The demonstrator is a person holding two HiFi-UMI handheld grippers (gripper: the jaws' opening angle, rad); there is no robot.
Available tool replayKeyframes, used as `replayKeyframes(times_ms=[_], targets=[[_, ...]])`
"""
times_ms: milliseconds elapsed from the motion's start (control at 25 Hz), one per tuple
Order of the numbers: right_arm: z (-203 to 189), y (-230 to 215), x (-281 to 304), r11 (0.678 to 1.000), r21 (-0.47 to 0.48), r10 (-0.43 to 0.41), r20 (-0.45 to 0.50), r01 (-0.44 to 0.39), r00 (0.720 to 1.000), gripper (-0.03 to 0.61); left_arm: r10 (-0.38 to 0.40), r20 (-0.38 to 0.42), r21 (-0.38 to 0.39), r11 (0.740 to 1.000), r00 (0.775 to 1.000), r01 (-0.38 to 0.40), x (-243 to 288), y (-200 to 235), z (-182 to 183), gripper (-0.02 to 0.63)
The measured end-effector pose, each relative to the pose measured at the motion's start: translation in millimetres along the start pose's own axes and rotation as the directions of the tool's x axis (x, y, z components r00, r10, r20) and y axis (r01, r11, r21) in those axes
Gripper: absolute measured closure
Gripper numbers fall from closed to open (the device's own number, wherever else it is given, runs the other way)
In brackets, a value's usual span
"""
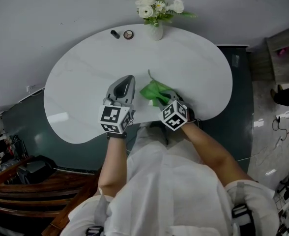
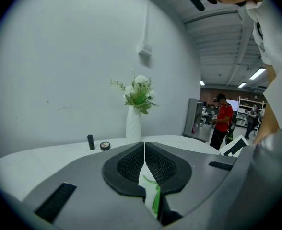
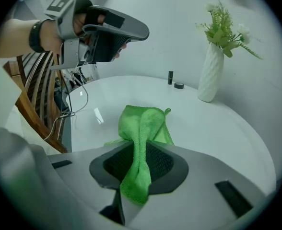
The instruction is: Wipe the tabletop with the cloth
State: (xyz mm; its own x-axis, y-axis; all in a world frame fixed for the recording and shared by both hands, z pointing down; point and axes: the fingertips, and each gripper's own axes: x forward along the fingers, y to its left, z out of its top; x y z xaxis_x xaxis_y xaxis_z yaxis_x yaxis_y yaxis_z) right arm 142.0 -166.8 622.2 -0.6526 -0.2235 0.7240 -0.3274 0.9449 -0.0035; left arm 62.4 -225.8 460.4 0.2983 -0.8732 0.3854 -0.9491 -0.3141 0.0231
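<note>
The right claw (image 3: 141, 153) is clenched on the green cloth (image 3: 144, 121), a twisted fold running up between its jaws while the rest lies bunched on the white desk (image 1: 85, 80), close to the person's edge and near the middle. The left claw (image 2: 144, 153) is pressed together on nothing and hangs above the desk, just beside the cloth. So the grasp is made and the cloth is down on the surface. How much has been wiped cannot be read (the top looks equally clean and glossy everywhere). Most of the desk stretches beyond the cloth, toward the vase (image 1: 155, 31) and the two small items by it, so the bulk of the wiping probably lies ahead.
</note>
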Motion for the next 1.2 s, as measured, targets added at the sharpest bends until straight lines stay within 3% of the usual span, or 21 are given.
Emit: replayKeyframes(times_ms=[240, 440, 760, 1040, 1120, 1200], targets=[[-46, -40, -43, 0.99, 0.088, -0.113, -0.021, 0.114, 0.993, 0.509, -0.053, -0.011, 0.013, 0.999, 0.999, 0.053, 17, -18, 3, 0.594], [-93, -78, -86, 0.951, 0.201, -0.229, -0.059, 0.236, 0.972, 0.509, -0.087, -0.01, 0.032, 0.996, 0.996, 0.087, 30, -34, 11, 0.594], [-167, -128, -149, 0.837, 0.342, -0.398, -0.155, 0.427, 0.904, 0.509, -0.105, -0.017, 0.055, 0.993, 0.994, 0.106, 38, -45, 16, 0.594], [-211, -168, -189, 0.683, 0.424, -0.526, -0.28, 0.595, 0.803, 0.509, -0.079, -0.018, 0.046, 0.996, 0.997, 0.08, 31, -37, 12, 0.594], [-207, -172, -185, 0.667, 0.421, -0.537, -0.3, 0.615, 0.788, 0.509, -0.056, -0.016, 0.038, 0.998, 0.998, 0.057, 23, -28, 8, 0.594], [-197, -172, -176, 0.673, 0.408, -0.538, -0.303, 0.617, 0.787, 0.509, -0.031, -0.016, 0.025, 0.999, 0.999, 0.032, 14, -17, 3, 0.594]])
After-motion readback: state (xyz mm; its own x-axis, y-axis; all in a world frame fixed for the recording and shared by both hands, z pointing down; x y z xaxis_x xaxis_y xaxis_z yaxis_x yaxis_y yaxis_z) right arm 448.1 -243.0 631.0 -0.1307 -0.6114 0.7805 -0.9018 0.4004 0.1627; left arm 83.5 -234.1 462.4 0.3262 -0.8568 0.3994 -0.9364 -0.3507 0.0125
